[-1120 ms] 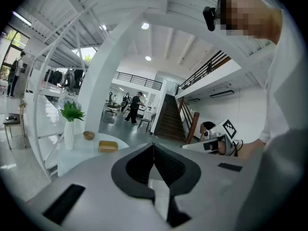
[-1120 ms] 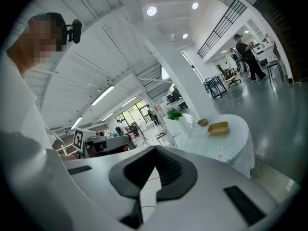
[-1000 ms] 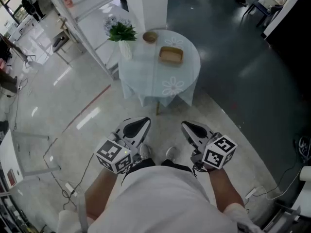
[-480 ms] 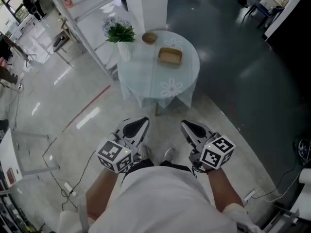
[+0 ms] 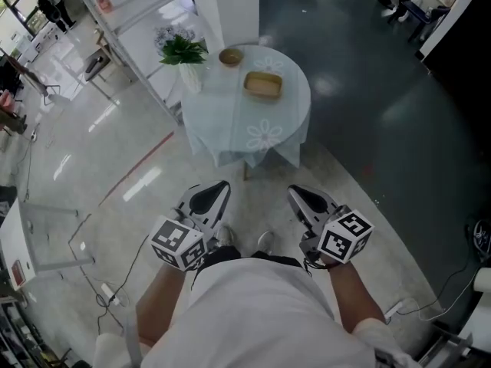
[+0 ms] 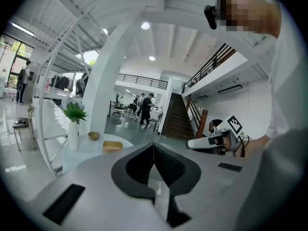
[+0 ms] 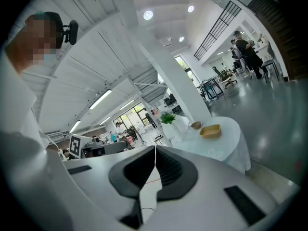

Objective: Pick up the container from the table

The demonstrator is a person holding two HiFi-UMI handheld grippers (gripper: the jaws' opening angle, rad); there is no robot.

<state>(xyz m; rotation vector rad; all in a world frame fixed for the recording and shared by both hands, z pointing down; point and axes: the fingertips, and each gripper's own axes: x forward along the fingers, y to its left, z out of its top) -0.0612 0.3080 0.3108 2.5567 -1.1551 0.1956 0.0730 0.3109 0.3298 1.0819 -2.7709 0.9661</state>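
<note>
tan container (image 5: pixel 263 84) is seen on the far table (image 5: pixel 265 142), shifted only slightly in view; left gripper (image 5: pixel 211 198) and right gripper (image 5: pixel 308 204) are kept near, jaws closed and empty, so approach is still needed.

Well ahead of the left claw (image 5: pixel 209 199) and right claw (image 5: pixel 308 204), we could not tell whether the container (image 5: pixel 262 84) or small bowl (image 5: pixel 230 56) held anything; the tablecloth (image 5: pixel 265 138) hid nearly everything beneath it.
</note>
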